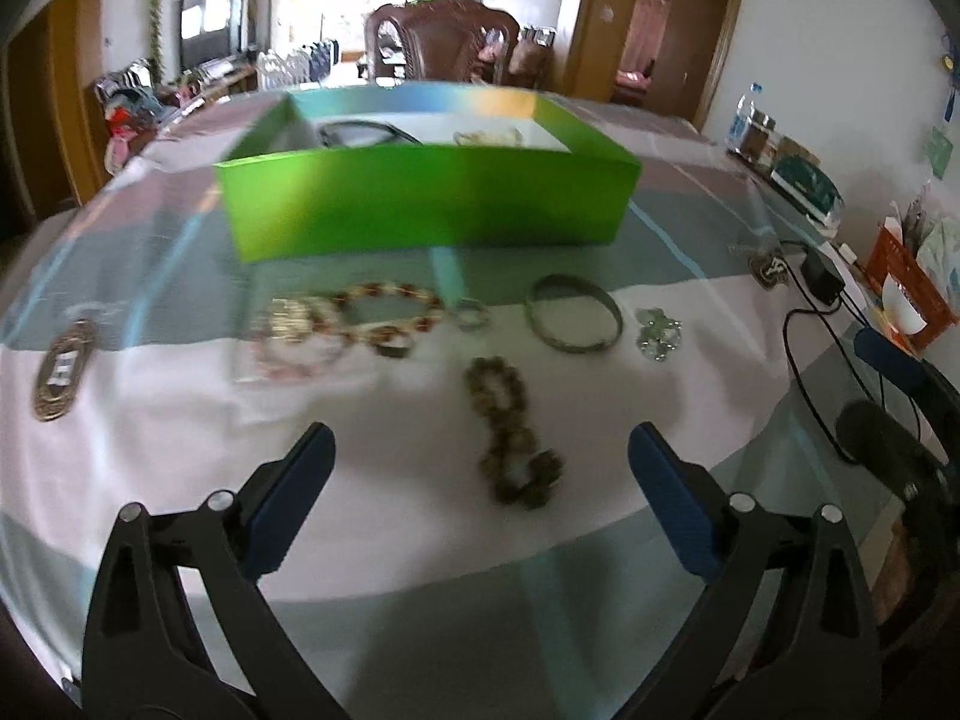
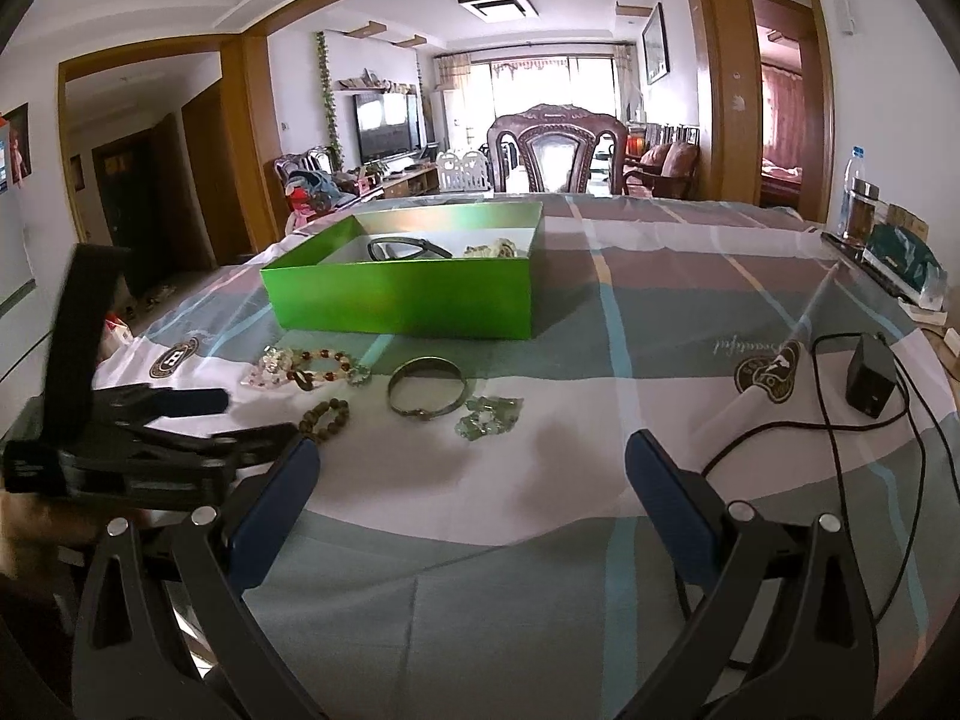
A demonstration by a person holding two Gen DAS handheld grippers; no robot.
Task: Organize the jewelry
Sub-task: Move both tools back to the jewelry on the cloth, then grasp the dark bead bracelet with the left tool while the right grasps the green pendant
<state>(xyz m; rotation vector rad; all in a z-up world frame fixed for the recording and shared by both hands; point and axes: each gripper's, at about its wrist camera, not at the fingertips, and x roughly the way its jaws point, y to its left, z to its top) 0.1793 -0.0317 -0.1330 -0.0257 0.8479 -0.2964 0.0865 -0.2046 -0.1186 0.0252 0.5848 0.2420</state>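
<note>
Room: we look across a table to a carved chair (image 2: 558,150), a TV (image 2: 387,123) and bright windows behind.
Table: we see a striped cloth (image 2: 660,300) over it; a black adapter (image 2: 870,375) with its cable lies at the right.
Box: green (image 2: 408,297), open on top, at the middle of the cloth, long side across our left view; a dark band (image 2: 408,249) and a pale beaded piece (image 2: 492,250) lie inside.
Left gripper (image 1: 480,492): we hold it above the cloth, jaws spread wide, gripping nothing and touching nothing.
Right gripper (image 2: 471,492): jaws likewise wide apart, empty, over bare cloth.
Bangle (image 1: 573,312): metal, flat, near side of the box.
Brown beads (image 1: 510,432): between the left fingers in our view, nearest of all; the strand's long axis runs away from us toward the box.
Red-white beads (image 1: 390,306): left of the bangle, beside a pale cluster (image 1: 294,324).
Clear stones (image 1: 657,333): just right of the bangle.
Ring (image 1: 471,315): between beads and bangle.
</note>
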